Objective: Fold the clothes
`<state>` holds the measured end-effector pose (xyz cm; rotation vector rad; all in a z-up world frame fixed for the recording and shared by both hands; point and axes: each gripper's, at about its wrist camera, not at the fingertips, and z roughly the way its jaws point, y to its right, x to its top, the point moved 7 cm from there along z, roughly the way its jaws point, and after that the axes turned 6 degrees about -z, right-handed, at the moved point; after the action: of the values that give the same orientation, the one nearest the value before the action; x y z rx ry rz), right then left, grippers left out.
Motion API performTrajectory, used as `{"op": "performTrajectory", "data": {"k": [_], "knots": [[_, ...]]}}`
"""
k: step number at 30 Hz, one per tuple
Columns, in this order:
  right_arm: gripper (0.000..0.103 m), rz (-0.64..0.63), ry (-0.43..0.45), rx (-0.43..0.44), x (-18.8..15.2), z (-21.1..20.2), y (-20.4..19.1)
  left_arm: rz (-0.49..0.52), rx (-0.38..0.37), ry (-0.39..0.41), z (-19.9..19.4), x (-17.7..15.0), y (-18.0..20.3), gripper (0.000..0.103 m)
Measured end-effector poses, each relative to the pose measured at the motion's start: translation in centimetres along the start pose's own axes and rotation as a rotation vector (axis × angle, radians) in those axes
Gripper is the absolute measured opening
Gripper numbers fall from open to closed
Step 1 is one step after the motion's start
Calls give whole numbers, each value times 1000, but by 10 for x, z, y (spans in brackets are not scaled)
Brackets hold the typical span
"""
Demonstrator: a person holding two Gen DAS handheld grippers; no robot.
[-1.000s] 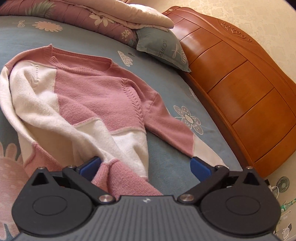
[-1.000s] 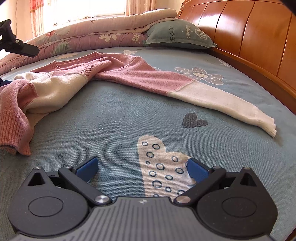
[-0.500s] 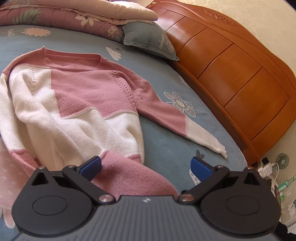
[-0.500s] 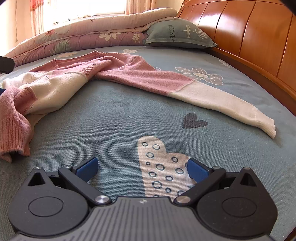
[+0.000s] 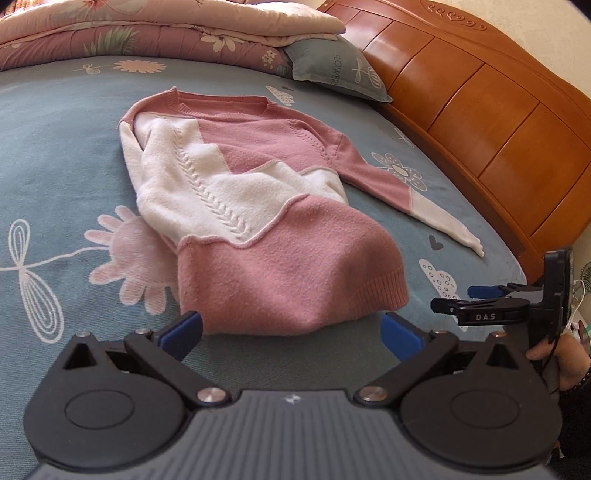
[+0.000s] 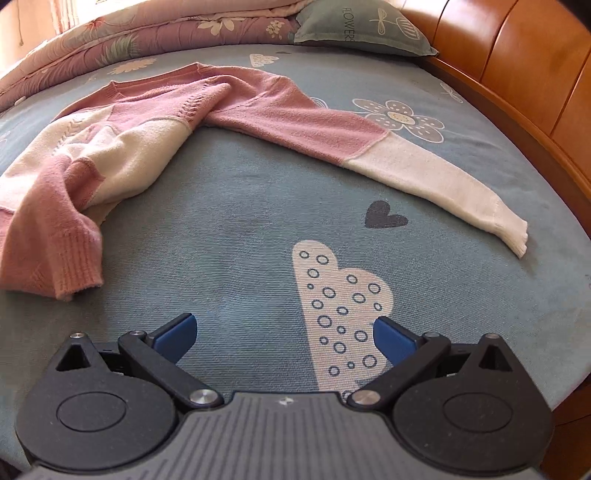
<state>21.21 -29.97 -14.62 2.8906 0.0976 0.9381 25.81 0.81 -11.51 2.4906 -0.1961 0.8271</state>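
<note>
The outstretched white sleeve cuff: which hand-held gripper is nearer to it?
Right. The right hand-held gripper hangs open over the bedsheet just before the cuff; the left hand-held gripper is open at the sweater's pink hem, farther away.

"FLOWERS" on the grey pillow [image 6: 364,26] (cut off in the left view), "DAS" on the right gripper [image 5: 461,299]

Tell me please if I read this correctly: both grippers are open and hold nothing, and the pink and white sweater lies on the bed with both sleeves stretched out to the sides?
Only one sleeve is stretched out, toward the wooden headboard. The other is folded over the sweater, as the left wrist view shows. The rest holds: the left gripper and right gripper are open and empty, and the sweater lies on the bed.
</note>
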Motion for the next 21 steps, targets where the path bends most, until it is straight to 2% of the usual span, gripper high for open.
{"op": "performTrajectory", "data": {"k": [5, 9, 16, 21], "knots": [[103, -111, 65, 30, 32, -42, -48, -26, 49, 33, -27, -21, -27, 102], [103, -205, 125, 123, 71, -57, -109, -34, 111, 36, -43, -37, -49, 102], [103, -426, 94, 244, 106, -36, -226, -69, 215, 11, -58, -52, -81, 102], [103, -486, 70, 233, 121, 3, -271, -145, 296, 10, -56, -46, -117, 102]]}}
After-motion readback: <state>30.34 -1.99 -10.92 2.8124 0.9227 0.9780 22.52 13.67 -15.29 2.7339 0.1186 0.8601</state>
